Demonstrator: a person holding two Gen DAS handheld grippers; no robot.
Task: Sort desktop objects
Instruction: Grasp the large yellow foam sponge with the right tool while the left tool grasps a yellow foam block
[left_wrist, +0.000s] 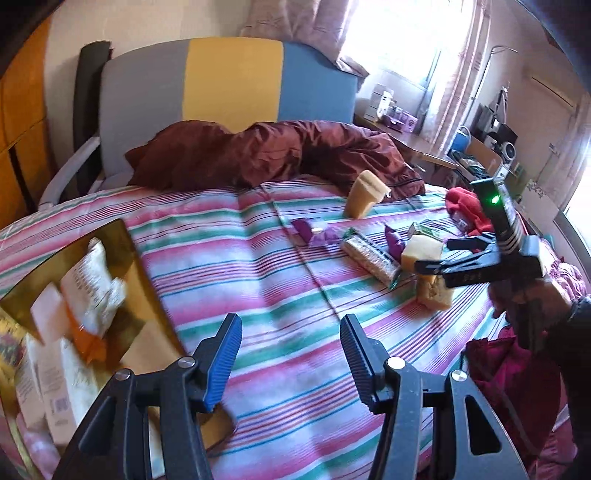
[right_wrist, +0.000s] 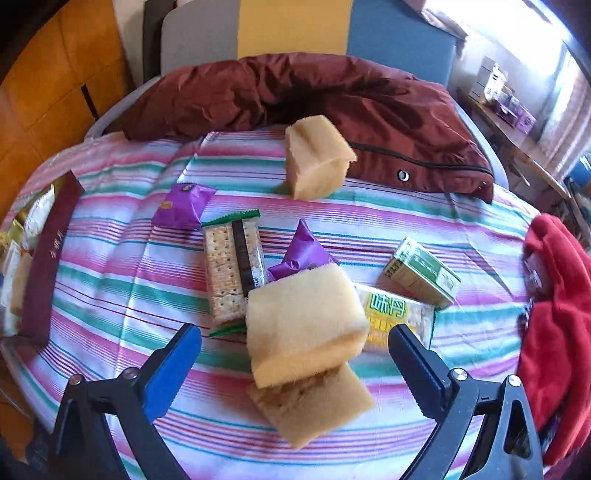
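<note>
So we've got the right gripper (right_wrist: 293, 354) with fingers spread wide around a yellow sponge (right_wrist: 304, 317), not touching it. The left gripper (left_wrist: 291, 354) is half open and empty, gold box (left_wrist: 92, 291) at its 9 o'clock.

I see a pink, green and white striped sheet (right_wrist: 122, 291), 3 pale yellow sponges (right_wrist: 303, 325), 2 purple packets (right_wrist: 183, 205), a maroon jacket (right_wrist: 332, 96) and red cloth (right_wrist: 557, 314).
</note>
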